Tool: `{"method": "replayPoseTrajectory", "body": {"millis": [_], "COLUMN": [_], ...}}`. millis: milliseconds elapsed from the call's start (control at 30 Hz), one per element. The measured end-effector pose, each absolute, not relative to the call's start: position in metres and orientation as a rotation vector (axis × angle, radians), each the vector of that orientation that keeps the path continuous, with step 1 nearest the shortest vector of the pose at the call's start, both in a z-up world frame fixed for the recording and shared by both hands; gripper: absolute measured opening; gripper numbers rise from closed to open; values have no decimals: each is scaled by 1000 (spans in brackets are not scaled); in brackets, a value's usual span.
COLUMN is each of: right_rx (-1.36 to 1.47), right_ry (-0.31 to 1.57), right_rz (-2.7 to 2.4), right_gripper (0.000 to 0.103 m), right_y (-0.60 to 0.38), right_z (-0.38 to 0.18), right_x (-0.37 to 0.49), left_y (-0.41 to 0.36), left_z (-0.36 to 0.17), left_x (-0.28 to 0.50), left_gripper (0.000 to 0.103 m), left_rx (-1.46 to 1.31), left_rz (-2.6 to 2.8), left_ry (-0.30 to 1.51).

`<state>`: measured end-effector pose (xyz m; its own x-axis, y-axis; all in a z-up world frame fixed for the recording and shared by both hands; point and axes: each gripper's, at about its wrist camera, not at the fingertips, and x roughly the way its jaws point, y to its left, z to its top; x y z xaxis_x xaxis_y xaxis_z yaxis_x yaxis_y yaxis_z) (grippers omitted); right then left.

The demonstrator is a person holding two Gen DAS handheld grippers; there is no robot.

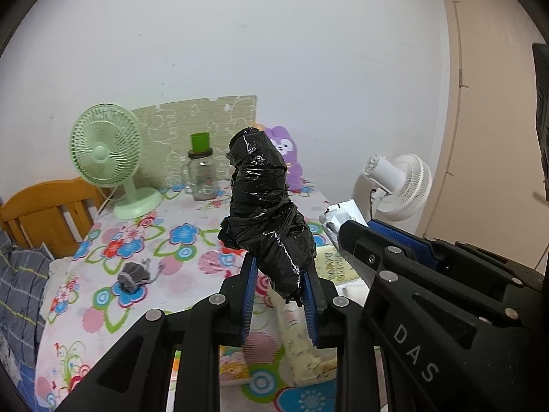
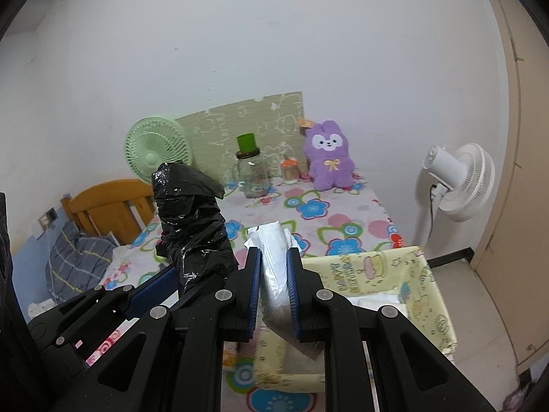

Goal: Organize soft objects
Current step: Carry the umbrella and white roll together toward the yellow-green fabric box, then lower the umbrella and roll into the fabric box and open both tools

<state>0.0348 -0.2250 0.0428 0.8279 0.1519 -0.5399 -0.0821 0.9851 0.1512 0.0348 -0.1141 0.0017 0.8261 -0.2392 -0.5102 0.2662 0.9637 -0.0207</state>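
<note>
Nearest, left claw (image 1: pixel 279 295) is clamped on a crumpled black plastic bag bundle (image 1: pixel 264 206), upright above the flowered bench (image 1: pixel 144 240). Right claw (image 2: pixel 274 295), alongside, pinches a whitish clear plastic bag roll (image 2: pixel 272 257) over a pale yellow fabric box (image 2: pixel 411 295). Farther back: glass jar w/ green cup (image 2: pixel 252 171), purple plush bunny (image 2: pixel 329 156), mint fan (image 1: pixel 106 151).

A table (image 2: pixel 346 226) covered with a flower-pattern cloth stands against the white wall. At its far edge stand a green fan (image 1: pixel 106 158), a glass jar (image 2: pixel 252 175) with a green cup on top, and a purple plush rabbit (image 2: pixel 329 154). A small grey pouch (image 1: pixel 133 276) lies near the left side.
</note>
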Motion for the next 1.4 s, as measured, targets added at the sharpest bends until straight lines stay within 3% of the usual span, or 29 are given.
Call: {"method": "replayPoseTrajectory", "body": {"millis": [1033,1200,1400], "right_rx": [172,183,190], "right_ry": [702,735,758], "right_rz": [-17,-23,-19], "right_gripper": [18,18,18], "right_y": [-298,-301,-299], "right_z": [-20,-33,-44], "right_x": [79,82,88], "left_y": [-190,-193,-193], "left_z": [-55,-66,-70], "left_x": [93,96,96], "left_gripper": [26,30,51], "left_rx": [129,150,171], "left_rz": [-393,-379,-369], "left_ry": [697,726,743]}}
